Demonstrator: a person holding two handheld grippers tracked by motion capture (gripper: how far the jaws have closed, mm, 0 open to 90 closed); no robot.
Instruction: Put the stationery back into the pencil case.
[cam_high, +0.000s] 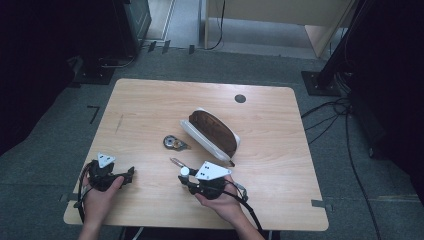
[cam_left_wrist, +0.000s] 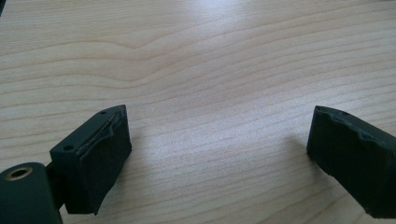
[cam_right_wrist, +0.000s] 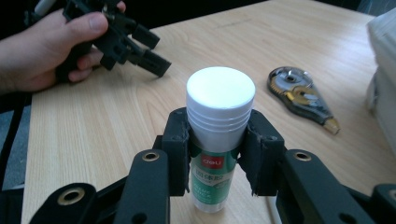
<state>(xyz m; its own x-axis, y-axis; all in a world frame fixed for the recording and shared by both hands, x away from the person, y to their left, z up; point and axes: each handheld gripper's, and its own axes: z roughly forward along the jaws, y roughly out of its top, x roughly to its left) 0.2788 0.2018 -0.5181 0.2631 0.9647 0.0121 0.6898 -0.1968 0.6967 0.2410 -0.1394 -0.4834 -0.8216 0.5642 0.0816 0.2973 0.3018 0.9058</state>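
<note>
your right gripper (cam_right_wrist: 218, 154) is holding the glue stick (cam_right_wrist: 217, 135) upright, its jaws pressing on both sides just under the white cap, near the table's (cam_high: 150, 100) front edge, a little right of the middle. your left gripper (cam_high: 112, 175) is resting by the front left corner, its jaws standing wide over bare wood with nothing between them. a tape dispenser (cam_high: 175, 143) is lying flat around the middle of the table, and a brown and white pouch (cam_high: 212, 134) is sitting just right of it. a pen (cam_high: 176, 162) is lying between the dispenser and your right gripper.
</note>
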